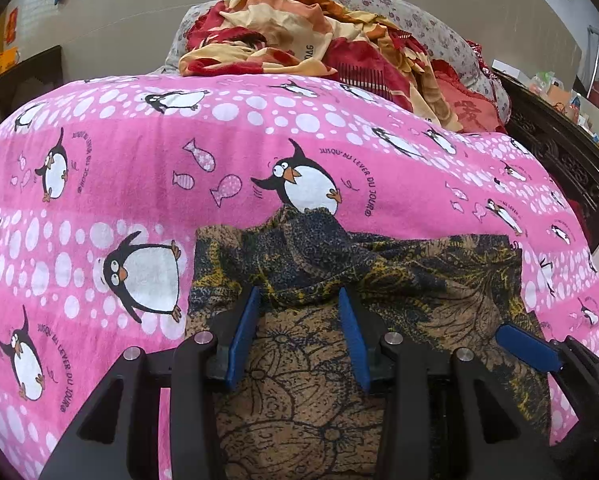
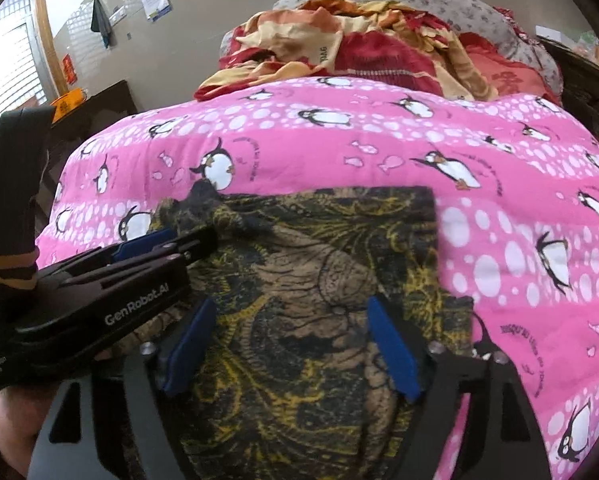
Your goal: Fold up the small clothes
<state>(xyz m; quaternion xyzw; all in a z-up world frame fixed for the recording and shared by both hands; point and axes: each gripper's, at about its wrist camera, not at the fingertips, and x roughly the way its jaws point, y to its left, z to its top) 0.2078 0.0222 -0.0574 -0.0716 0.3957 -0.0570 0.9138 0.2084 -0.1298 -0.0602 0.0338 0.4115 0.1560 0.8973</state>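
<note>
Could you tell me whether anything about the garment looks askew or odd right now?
Yes. The garment lies mostly flat on the pink sheet, but its far left corner is bunched into a dark, rumpled ridge, while the far right edge runs straight. Both claws are open above it.

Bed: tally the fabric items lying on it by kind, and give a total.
Dark patterned garment: 1
Pink penguin sheet: 1
Red-and-orange blanket: 1
Floral grey pillow: 1
Total: 4
</note>
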